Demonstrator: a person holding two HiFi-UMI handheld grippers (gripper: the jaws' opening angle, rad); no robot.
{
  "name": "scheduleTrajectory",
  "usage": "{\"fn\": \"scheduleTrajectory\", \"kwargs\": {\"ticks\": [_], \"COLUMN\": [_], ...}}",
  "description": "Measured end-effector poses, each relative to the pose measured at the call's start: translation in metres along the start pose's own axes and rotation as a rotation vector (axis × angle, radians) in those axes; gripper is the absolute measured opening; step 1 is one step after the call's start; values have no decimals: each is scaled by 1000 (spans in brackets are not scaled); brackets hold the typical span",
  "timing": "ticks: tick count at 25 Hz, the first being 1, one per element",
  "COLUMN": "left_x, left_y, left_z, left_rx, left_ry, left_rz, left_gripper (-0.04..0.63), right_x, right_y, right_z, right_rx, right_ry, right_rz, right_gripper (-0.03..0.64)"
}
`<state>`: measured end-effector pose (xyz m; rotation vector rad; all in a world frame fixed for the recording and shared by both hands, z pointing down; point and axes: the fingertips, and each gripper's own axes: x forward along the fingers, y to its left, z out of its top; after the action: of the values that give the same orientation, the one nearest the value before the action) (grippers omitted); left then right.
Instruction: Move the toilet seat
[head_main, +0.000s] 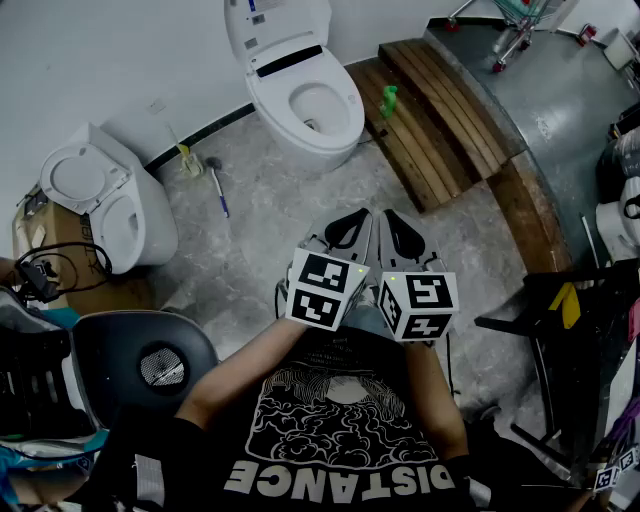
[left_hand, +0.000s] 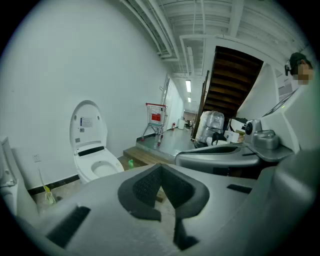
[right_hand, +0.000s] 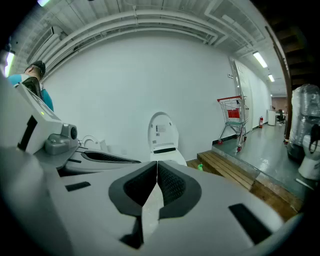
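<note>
Grey marbled floor (head_main: 250, 250) meeting a white wall (head_main: 120, 60), head view.

Item 1: toilet (head_main: 305, 100), against the wall at top centre. Its lid (head_main: 275, 30) is raised. The toilet seat (head_main: 345, 120) appears to lie flat on the bowl rim; the join between seat and bowl is too small to make out.

Item 2: left gripper (head_main: 350, 222) and right gripper (head_main: 400, 230), side by side and nearly touching in front of the person's chest, well apart from the toilet. Both pairs of jaws are pressed together with nothing between them.

Item 3: open room. Bare floor runs from the grippers to the toilet's front. A blue-handled brush (head_main: 217, 188) lies to the left of that stretch. The edge of a wooden platform (head_main: 440, 130) bounds it on the right, with a green bottle (head_main: 388, 100) on its near corner.

Item 4: second toilet (head_main: 100, 200), left, beside a cardboard box (head_main: 45, 240).

Item 5: black chair (head_main: 140, 365), lower left; black rack (head_main: 570, 340), right, cut off by the frame edge.

Item 6: shopping cart (head_main: 525, 20), only its lower part inside the top edge.

Partly hidden: in the right gripper view the toilet's bowl sits behind the gripper body, so only the lid shows clearly.
</note>
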<state>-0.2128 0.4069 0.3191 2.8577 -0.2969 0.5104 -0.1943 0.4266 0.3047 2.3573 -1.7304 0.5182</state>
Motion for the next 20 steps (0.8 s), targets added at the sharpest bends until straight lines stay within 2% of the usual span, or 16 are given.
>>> {"fn": "scheduleTrajectory", "kwargs": {"ticks": [13, 20], "left_x": [6, 36], "left_y": [25, 42], "left_z": [4, 13], "left_rx": [-5, -10], "left_ry": [-4, 5], "left_rz": [9, 35], "left_gripper": [12, 12], "right_x": [22, 54], "right_y": [4, -12], "right_z": [6, 11], "right_rx": [23, 33], "right_ry": [2, 16], "right_rz": [18, 55], "right_gripper": [21, 21]}}
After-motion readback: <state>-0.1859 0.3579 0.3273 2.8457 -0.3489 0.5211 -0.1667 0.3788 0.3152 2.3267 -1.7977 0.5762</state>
